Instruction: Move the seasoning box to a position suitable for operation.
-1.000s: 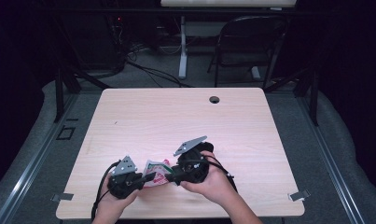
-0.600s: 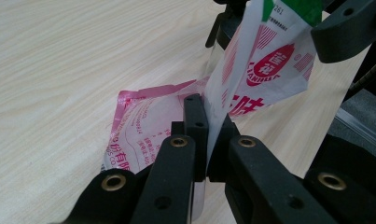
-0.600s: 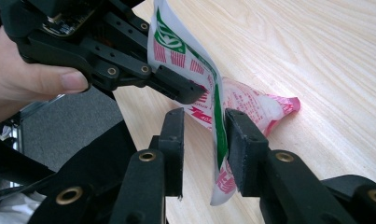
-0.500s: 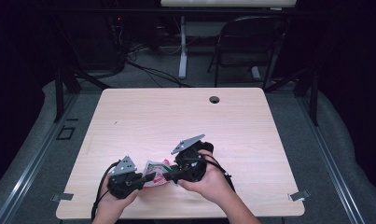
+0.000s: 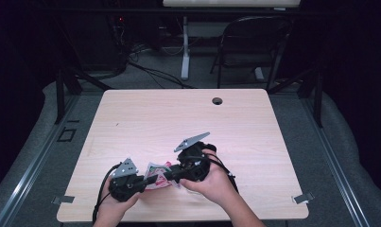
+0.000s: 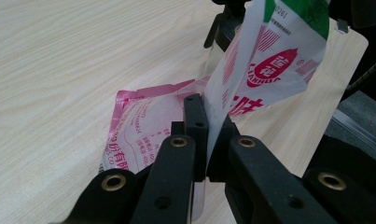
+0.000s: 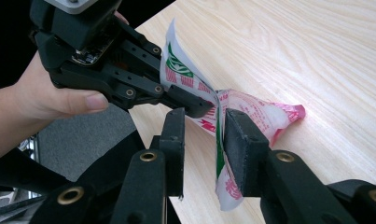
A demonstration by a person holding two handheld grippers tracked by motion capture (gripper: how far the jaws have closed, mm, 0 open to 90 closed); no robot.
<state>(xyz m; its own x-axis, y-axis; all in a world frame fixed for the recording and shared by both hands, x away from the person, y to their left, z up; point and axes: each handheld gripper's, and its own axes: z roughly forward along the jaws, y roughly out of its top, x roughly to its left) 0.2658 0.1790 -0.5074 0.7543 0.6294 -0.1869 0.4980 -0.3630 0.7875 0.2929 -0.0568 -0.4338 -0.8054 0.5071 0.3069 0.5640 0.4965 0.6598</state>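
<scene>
The left gripper [image 6: 202, 140] has its fingers clamped on the plastic packet [image 6: 269, 65]. The right gripper [image 7: 204, 140] has its fingers apart, straddling the packet's edge above the worktop [image 5: 178, 118]. Second grasp apparently pending.

packet [image 6: 274, 60]: top edge cut off by the frame in the left gripper view, printed text too blurred to read | packet in high view [image 5: 156, 176]: partly covered by both grippers, markings too small to tell | right gripper [image 7: 202, 140]: whether its jaws touch the packet cannot be told
</scene>
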